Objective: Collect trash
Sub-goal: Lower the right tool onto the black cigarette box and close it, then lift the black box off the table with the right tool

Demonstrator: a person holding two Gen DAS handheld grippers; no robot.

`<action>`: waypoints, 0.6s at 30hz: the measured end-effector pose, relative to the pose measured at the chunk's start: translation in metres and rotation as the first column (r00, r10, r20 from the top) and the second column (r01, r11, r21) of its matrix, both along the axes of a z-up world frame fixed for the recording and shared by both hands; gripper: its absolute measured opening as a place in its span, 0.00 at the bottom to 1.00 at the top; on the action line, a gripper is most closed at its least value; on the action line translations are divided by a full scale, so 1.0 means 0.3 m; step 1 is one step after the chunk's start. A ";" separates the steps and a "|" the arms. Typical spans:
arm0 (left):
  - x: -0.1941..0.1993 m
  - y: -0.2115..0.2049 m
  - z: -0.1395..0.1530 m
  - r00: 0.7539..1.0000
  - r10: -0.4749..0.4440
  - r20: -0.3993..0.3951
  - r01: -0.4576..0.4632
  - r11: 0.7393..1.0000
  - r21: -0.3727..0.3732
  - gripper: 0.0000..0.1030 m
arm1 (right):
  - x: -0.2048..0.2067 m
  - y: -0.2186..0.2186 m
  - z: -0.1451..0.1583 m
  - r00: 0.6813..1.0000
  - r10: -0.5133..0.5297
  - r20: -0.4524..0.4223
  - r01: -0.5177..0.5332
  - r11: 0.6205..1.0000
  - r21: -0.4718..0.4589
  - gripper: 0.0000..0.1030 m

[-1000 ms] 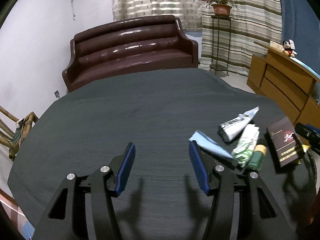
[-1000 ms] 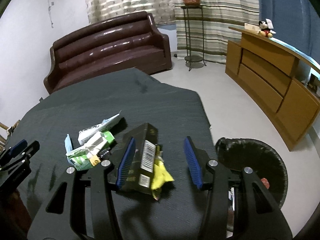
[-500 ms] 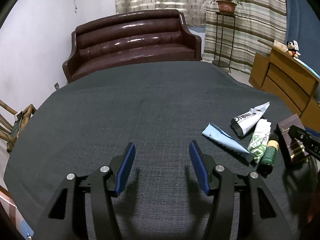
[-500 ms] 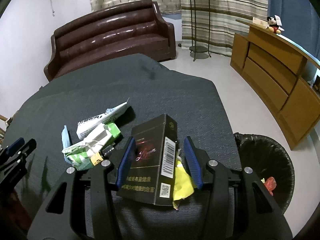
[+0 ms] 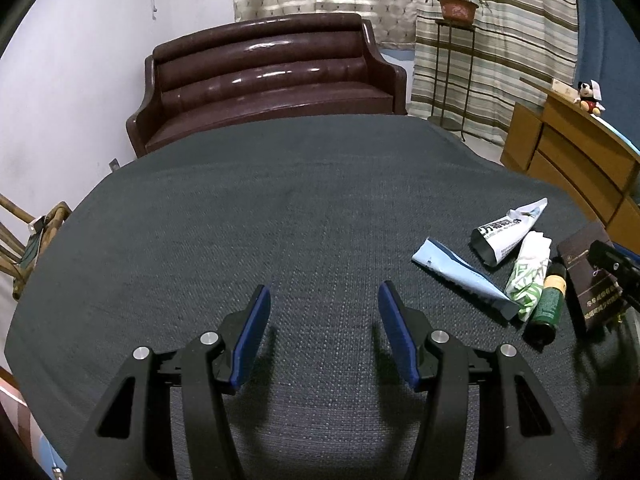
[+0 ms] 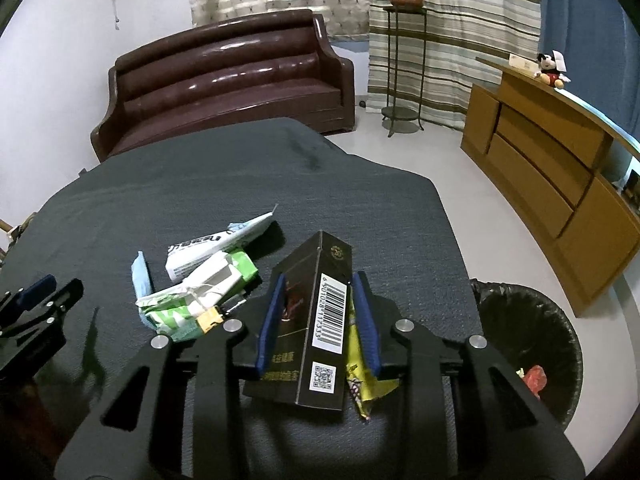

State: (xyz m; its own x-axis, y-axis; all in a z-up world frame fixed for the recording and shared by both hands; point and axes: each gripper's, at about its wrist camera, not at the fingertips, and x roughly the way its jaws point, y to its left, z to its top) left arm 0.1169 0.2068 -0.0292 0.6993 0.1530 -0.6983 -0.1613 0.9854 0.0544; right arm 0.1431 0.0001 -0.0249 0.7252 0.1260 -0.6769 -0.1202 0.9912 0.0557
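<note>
Right gripper [image 6: 318, 312] has closed since the earlier frame, now clamping the black carton [image 6: 316, 320] at lower centre, yellow wrapper [image 6: 362, 372] beside it. Bin [image 6: 532, 344] lower right. Left gripper [image 5: 322, 322] spread wide, holding nothing, over the table [image 5: 280, 208]; tubes [image 5: 508, 228] at right.

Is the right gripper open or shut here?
Shut: the right gripper has both blue fingers pressed against the black box.
</note>
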 end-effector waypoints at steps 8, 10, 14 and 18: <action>-0.002 0.010 -0.005 1.000 0.002 0.001 -0.002 1.000 -0.009 0.54 | -0.001 0.016 -0.003 1.000 0.005 -0.010 -0.005 1.000 0.007 0.35; -0.004 0.011 -0.008 1.000 0.002 0.001 -0.002 1.000 -0.011 0.54 | 0.001 0.019 -0.007 1.000 0.001 -0.014 -0.001 1.000 0.001 0.37; -0.006 0.008 -0.012 1.000 -0.003 0.002 0.003 1.000 -0.014 0.54 | 0.006 0.024 -0.014 1.000 -0.009 -0.019 0.009 1.000 0.001 0.38; -0.009 0.004 -0.015 1.000 -0.014 0.004 0.014 1.000 -0.018 0.54 | -0.004 0.039 -0.002 1.000 -0.009 0.003 0.009 1.000 -0.014 0.32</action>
State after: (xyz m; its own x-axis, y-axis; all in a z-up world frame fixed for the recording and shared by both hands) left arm 0.1141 0.2080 -0.0336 0.7036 0.1305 -0.6985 -0.1477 0.9884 0.0359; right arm 0.1419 0.0118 -0.0256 0.7280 0.1099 -0.6767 -0.1110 0.9929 0.0418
